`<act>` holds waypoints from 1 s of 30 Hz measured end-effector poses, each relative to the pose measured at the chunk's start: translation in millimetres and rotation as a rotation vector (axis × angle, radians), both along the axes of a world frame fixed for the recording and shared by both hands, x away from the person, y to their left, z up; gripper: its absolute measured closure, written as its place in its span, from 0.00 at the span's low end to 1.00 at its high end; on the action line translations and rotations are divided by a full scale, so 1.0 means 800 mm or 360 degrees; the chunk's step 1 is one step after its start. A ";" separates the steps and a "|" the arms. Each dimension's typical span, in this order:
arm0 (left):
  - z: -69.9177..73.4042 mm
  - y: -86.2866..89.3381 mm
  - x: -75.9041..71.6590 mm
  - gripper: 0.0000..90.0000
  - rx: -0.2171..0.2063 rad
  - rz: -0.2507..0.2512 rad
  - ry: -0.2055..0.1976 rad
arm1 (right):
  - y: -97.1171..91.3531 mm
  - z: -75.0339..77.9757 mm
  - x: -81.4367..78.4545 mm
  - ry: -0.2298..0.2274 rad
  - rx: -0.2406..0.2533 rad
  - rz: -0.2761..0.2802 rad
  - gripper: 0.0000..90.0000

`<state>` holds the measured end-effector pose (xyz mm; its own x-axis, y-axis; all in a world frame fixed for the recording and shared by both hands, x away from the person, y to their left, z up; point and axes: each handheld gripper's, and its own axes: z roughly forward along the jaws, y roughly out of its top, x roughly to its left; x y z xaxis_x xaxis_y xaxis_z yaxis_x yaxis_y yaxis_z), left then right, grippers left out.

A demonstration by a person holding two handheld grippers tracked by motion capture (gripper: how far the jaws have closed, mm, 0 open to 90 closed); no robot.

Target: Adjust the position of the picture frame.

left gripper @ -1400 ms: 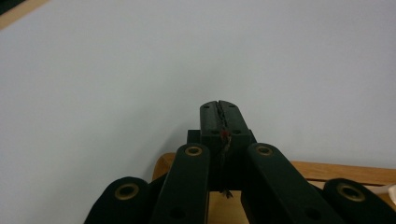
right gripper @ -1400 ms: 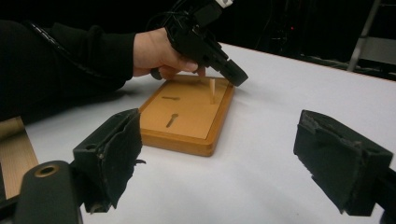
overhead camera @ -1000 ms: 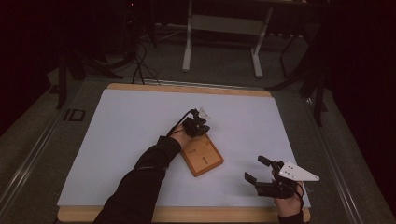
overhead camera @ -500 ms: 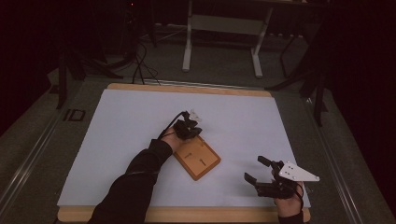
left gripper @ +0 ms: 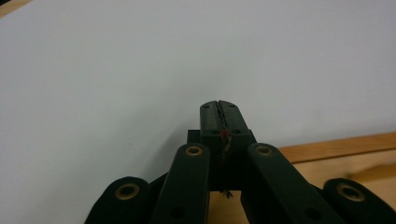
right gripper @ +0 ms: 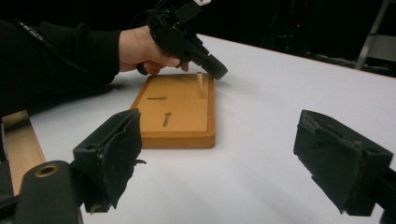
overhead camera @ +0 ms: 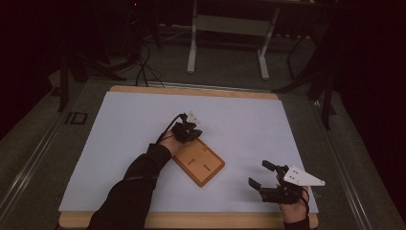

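A shallow wooden tray (overhead camera: 198, 162) with a raised rim lies at an angle on the white sheet; in the right gripper view the tray (right gripper: 175, 109) shows two small dark slots in its floor. My left gripper (overhead camera: 196, 135) is shut, its tip low at the tray's far corner. From the right gripper's camera the left gripper (right gripper: 217, 71) points down beside that corner. In the left gripper view its pads (left gripper: 219, 105) are pressed together, with a thin frayed strand in the seam. My right gripper (overhead camera: 265, 178) rests near the front right, jaws wide apart and nothing between them (right gripper: 219, 154).
The white sheet (overhead camera: 119, 143) covers a wooden table whose edge (overhead camera: 191, 220) shows along the front. Dark floor, cables and a metal stand's legs (overhead camera: 191, 52) lie beyond the far edge. A black sleeve (overhead camera: 129, 191) crosses the sheet's front left.
My left gripper has moved to the left and slightly nearer. The wooden tray has shifted and turned a little the same way. The right gripper has stayed put.
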<state>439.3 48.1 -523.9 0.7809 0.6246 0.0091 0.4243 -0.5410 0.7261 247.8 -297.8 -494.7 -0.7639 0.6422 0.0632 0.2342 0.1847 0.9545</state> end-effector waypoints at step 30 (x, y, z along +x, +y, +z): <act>0.001 0.046 -0.013 1.00 0.0106 -0.0031 0.0095 | 0.001 0.000 0.000 0.0007 0.0002 0.0004 0.16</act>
